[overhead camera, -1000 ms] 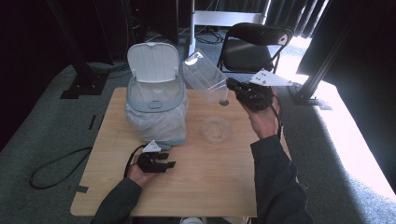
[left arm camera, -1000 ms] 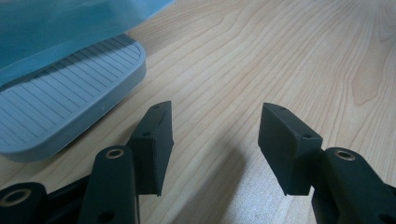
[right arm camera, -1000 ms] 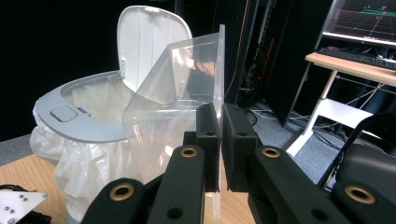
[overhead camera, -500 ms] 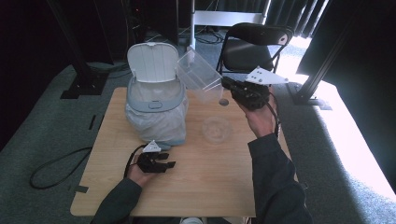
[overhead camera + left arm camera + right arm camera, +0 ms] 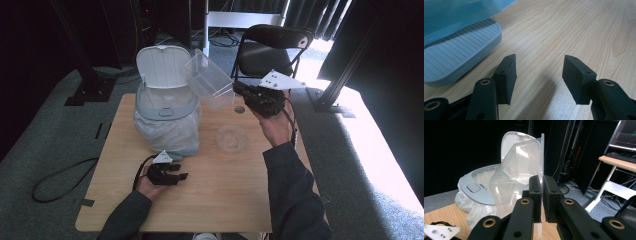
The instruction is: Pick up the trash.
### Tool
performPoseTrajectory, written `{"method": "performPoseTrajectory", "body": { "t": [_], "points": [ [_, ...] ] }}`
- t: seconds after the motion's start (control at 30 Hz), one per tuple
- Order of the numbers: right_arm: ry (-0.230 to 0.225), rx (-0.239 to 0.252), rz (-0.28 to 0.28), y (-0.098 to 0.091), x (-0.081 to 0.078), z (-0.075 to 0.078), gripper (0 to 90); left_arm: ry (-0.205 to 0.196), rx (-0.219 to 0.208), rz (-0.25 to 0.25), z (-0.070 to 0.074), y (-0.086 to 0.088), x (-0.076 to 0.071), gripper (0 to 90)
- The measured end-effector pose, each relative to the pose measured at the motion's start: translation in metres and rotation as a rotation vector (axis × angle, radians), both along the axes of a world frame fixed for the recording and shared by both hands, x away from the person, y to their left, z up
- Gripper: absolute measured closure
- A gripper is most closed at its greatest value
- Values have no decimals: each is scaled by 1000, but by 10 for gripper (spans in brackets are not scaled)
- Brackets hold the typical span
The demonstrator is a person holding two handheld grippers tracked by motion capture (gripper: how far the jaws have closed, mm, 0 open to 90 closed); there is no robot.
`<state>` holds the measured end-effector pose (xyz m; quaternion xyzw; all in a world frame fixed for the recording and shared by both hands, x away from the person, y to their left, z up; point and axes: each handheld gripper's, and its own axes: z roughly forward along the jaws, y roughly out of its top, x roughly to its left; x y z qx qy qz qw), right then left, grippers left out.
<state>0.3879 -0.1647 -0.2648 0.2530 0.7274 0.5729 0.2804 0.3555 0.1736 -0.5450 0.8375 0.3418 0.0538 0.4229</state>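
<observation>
My right gripper (image 5: 236, 90) (image 5: 542, 195) is raised over the table's far side, shut on the rim of a clear plastic container (image 5: 210, 77) (image 5: 521, 172). The container is tilted, with its far end beside the open mouth of a grey pedal bin (image 5: 165, 107) (image 5: 480, 187). The bin is lined with a white bag, and its white lid (image 5: 162, 67) stands up. My left gripper (image 5: 176, 176) (image 5: 539, 72) rests low on the wooden table (image 5: 225, 200) in front of the bin, open with nothing between its jaws. The bin's ribbed pedal (image 5: 456, 60) lies just to its left.
A clear round dish (image 5: 231, 138) sits on the table right of the bin, with a small dark cap (image 5: 240, 109) behind it. A black chair (image 5: 275, 50) stands beyond the table's far edge. A cable (image 5: 60, 177) lies on the carpet at left.
My right gripper has carried the clear container slightly left, closer to the bin's opening. The left gripper has stayed where it was.
</observation>
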Motion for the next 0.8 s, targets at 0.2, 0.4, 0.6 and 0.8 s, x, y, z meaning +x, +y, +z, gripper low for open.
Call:
{"method": "performPoseTrajectory", "body": {
  "t": [0.2, 0.4, 0.6, 0.8],
  "points": [
    [-2, -4, 21, 6, 1, 1, 862, 2, 0, -4, 0, 0, -1, 452],
    [-4, -1, 50, 16, 2, 3, 862, 2, 2, -4, 0, 0, -1, 451],
    [-4, -11, 76, 26, 4, 5, 862, 0, 3, -4, 0, 0, -1, 451],
    [0, -17, 99, 36, 7, 7, 862, 1, 2, -4, 0, 0, -1, 452]
  ]
}}
